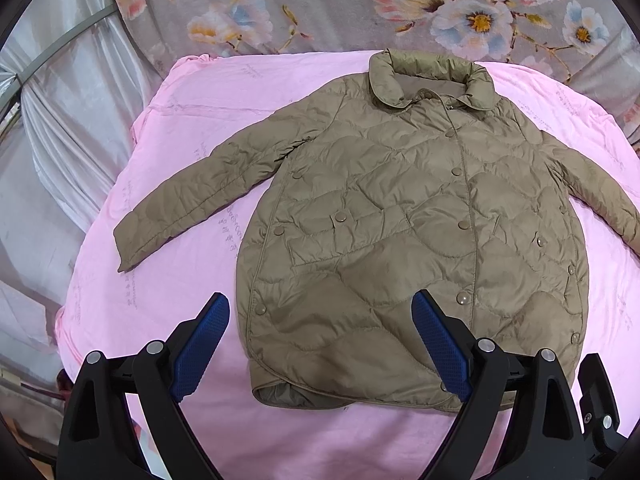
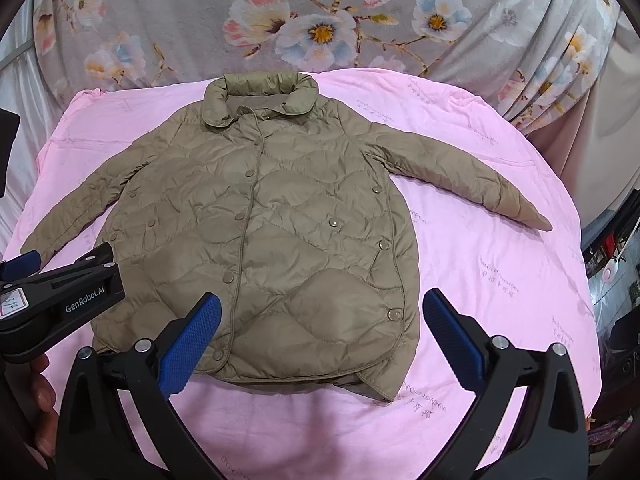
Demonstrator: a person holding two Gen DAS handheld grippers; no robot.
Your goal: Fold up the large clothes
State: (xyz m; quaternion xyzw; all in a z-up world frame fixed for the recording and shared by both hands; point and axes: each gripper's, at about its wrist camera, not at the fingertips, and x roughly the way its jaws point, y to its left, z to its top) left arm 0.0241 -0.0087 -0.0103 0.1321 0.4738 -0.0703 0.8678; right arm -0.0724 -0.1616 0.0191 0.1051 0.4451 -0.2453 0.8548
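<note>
Hovering above the flat, buttoned jacket (image 1: 420, 208) on the pink sheet (image 1: 168, 248), we hold left tool (image 1: 320, 308) and right tool (image 2: 322, 308) spread, empty.

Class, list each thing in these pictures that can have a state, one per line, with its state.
Jacket: spread flat, unfolded, snapped shut.
Sleeves: stretched outward.
Collar: turned down.
Left gripper: open, empty.
Right gripper: open, empty.
Pink sheet: spread, lightly wrinkled.
</note>
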